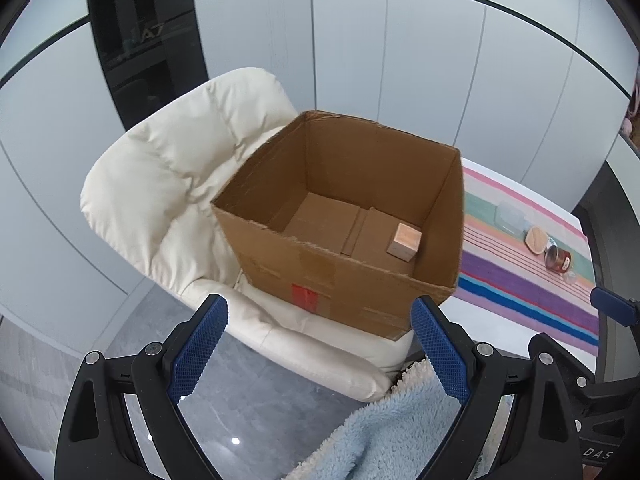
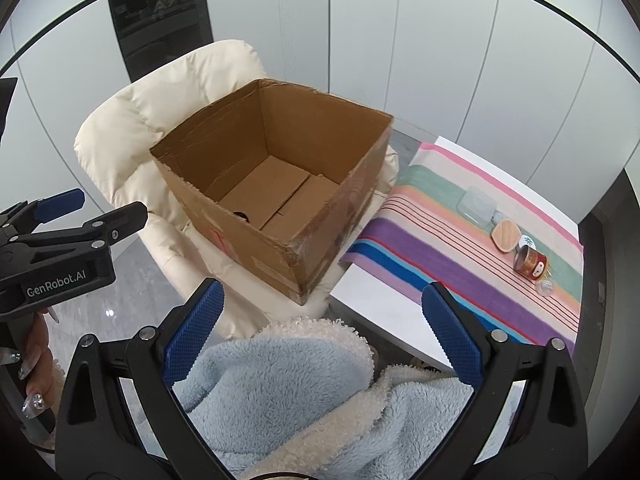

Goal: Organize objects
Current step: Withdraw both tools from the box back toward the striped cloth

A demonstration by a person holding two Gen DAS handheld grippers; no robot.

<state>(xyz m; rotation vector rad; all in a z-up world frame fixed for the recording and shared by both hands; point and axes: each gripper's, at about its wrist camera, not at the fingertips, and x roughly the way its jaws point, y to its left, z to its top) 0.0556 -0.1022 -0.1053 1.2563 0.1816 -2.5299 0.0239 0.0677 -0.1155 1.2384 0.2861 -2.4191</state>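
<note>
Both the left gripper [image 1: 320, 344] and right gripper [image 2: 322, 334] are held spread, empty. The open brown cardboard box [image 1: 440, 216], centre frame, holds a small wooden cube [image 1: 404, 242]. The red cylindrical tin [image 2: 530, 262] lying at right could be rolled off the striped cloth [image 2: 440, 240] if nudged.

Cream padded chair [image 1: 168, 184] carries open cardboard box [image 1: 352, 280] on its seat. White bench [image 2: 384, 304] at 3 o'clock of chair, covered by striped cloth [image 2: 460, 256]. On cloth: clear container [image 2: 476, 202], wooden lid [image 2: 506, 236], red jar [image 2: 530, 262] lying sideways.
</note>
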